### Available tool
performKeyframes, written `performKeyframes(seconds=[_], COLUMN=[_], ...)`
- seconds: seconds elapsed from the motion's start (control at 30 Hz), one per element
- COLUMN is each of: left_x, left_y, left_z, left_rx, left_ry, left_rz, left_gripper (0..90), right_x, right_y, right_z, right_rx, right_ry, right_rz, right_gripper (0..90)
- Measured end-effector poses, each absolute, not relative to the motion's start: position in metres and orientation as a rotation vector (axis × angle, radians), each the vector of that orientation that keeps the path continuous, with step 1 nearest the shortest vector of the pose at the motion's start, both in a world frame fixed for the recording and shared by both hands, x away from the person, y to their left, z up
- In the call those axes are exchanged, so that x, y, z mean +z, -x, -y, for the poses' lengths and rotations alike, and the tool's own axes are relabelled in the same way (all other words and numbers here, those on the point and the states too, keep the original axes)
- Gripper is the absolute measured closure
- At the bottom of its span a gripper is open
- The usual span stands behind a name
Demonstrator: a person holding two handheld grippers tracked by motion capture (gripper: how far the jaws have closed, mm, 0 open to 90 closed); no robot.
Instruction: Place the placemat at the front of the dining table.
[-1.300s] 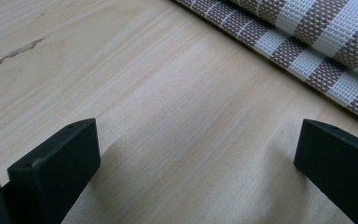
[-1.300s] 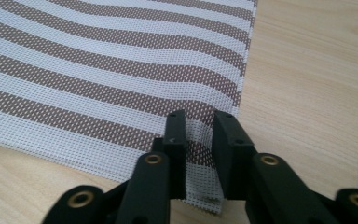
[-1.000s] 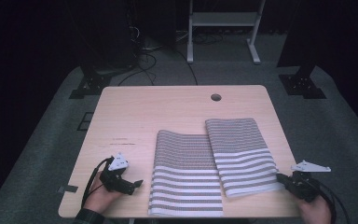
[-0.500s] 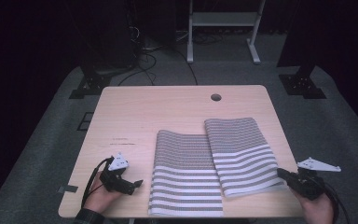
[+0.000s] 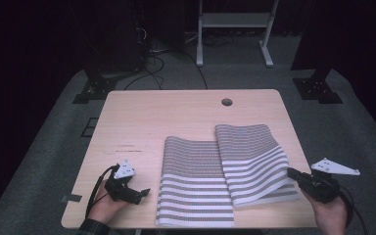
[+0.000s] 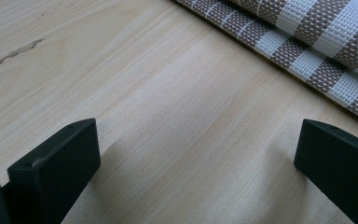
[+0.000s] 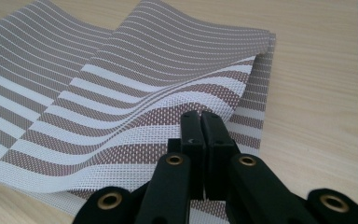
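Two brown-and-white striped woven mats lie side by side on the wooden table (image 5: 176,112). The left mat (image 5: 196,181) lies flat. The right mat (image 5: 249,152) overlaps it slightly. My right gripper (image 5: 291,172) is shut on that mat's near right edge and holds the top layer raised. In the right gripper view the jaws (image 7: 200,126) pinch the curled mat (image 7: 121,93), and another layer lies flat beneath it. My left gripper (image 5: 144,193) rests low on the table left of the left mat. Its jaws (image 6: 198,149) are open over bare wood, with the mat's edge (image 6: 317,28) just beyond.
A round cable hole (image 5: 226,102) sits near the table's far edge. A strip of tape (image 5: 71,198) sticks out at the near left corner. Behind the table stand a white frame (image 5: 235,24), black stand feet (image 5: 318,88) and cables on grey carpet.
My right gripper has risen a little with the right mat's edge, so that corner now arches higher off the table. The left gripper has kept still.
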State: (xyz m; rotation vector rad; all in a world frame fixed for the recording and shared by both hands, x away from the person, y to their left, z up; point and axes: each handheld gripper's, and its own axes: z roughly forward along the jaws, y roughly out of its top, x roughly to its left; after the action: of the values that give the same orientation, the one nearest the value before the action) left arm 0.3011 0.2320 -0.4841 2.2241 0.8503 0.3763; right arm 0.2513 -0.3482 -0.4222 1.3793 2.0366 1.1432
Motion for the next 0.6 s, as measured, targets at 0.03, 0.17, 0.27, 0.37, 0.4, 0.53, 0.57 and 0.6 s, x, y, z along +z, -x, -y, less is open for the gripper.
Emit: performKeyframes(seconds=[0.03, 0.17, 0.27, 0.37, 0.4, 0.53, 0.57, 0.6], left_x=[-0.484, -0.484, -0.484, -0.484, -0.484, -0.484, -0.484, -0.484], left_y=[-0.301, -0.301, -0.301, -0.301, -0.301, -0.301, -0.301, -0.301], left_z=[-0.232, -0.232, -0.232, -0.232, -0.232, -0.232, -0.232, -0.232], left_rx=[0.377, 0.377, 0.376, 0.376, 0.376, 0.376, 0.376, 0.376], left_ry=[-2.224, -2.224, -2.224, -2.224, -2.224, -2.224, -2.224, -2.224], left_rz=[-0.85, -0.85, -0.851, -0.85, -0.85, -0.85, -0.85, -0.85], left_gripper=[0.0, 0.0, 0.0, 0.0, 0.0, 0.0, 0.0, 0.0], right_x=[-0.421, -0.419, -0.417, -0.416, -0.416, -0.417, -0.418, -0.418], right_y=[-0.252, -0.258, -0.263, -0.269, -0.271, -0.279, -0.281, -0.285], right_z=[0.347, 0.341, 0.336, 0.33, 0.328, 0.32, 0.318, 0.315], right_rx=[1.149, 1.164, 1.175, 1.185, 1.191, 1.208, 1.209, 1.211], right_ry=[-1.378, -1.355, -1.337, -1.318, -1.314, -1.302, -1.3, -1.294], right_rz=[-2.037, -2.043, -2.051, -2.063, -2.065, -2.084, -2.09, -2.098], right_gripper=[88.8, 88.8, 88.8, 88.8, 88.8, 88.8, 88.8, 88.8])
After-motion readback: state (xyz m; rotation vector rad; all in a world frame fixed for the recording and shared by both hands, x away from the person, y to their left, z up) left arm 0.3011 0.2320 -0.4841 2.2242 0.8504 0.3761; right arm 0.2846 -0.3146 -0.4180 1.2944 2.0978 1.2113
